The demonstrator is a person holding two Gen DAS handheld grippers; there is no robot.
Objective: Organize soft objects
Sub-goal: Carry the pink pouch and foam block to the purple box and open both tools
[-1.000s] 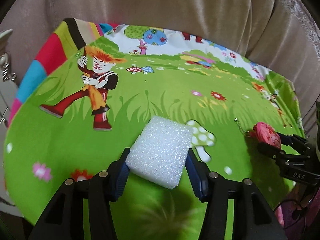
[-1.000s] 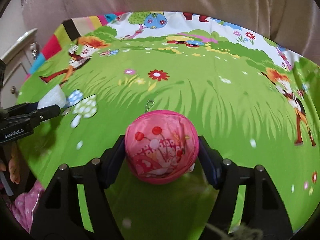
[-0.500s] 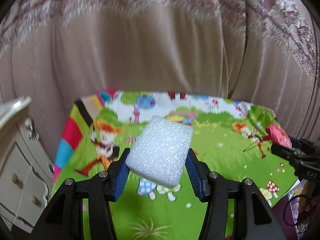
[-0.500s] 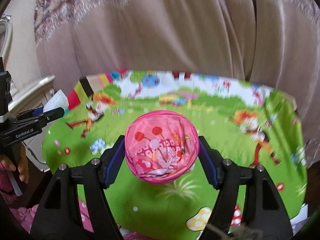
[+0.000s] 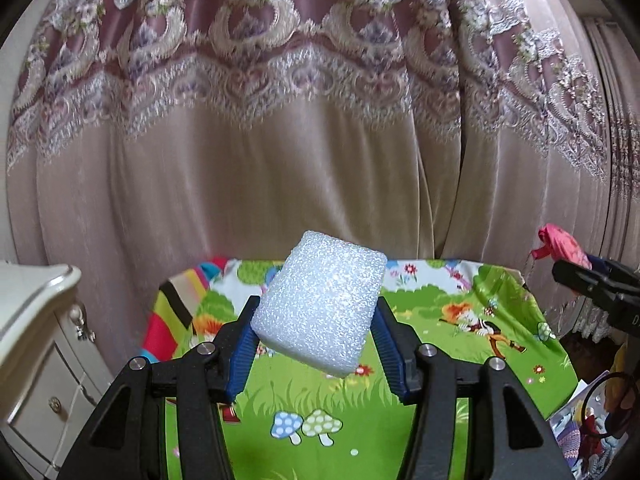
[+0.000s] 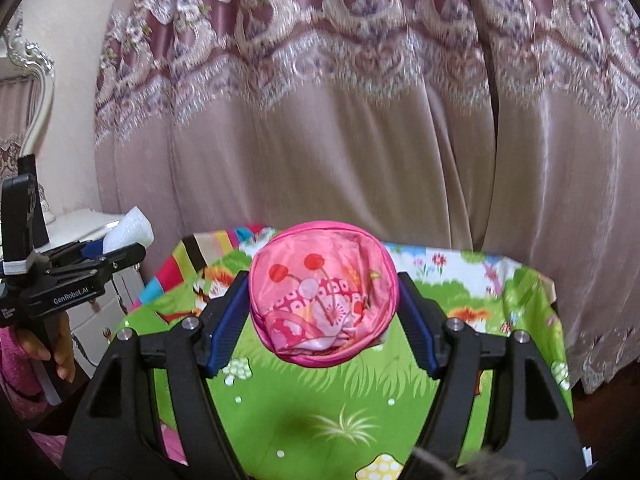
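Between the blue pads of the left gripper [image 5: 316, 336]: white foam block [image 5: 320, 304], pinched on both sides, tilted, held in the air above the cartoon-print cloth [image 5: 440, 344]. Jaws clamped on the block, roughly half spread.

Between the pads of the right gripper [image 6: 323, 322]: pink fabric ball [image 6: 324, 292], printed with flowers, squeezed on left and right flanks, also clear of the cloth. Jaws clamped on the ball, somewhat wider.

Below both: green cloth with mushrooms and running figures, striped border at far left corner, far edge meeting the curtain [image 5: 280, 168]. Open surface under and ahead of each load.

Left of cloth: white cabinet [image 5: 36, 340] with drawer knobs, its corner just beside the striped edge. Right edge of cloth dropping toward clutter, too blurred to identify.

Seen from the right wrist: hand [image 6: 52, 344] on the left gripper's handle, pink sleeve [image 6: 12, 372] behind.
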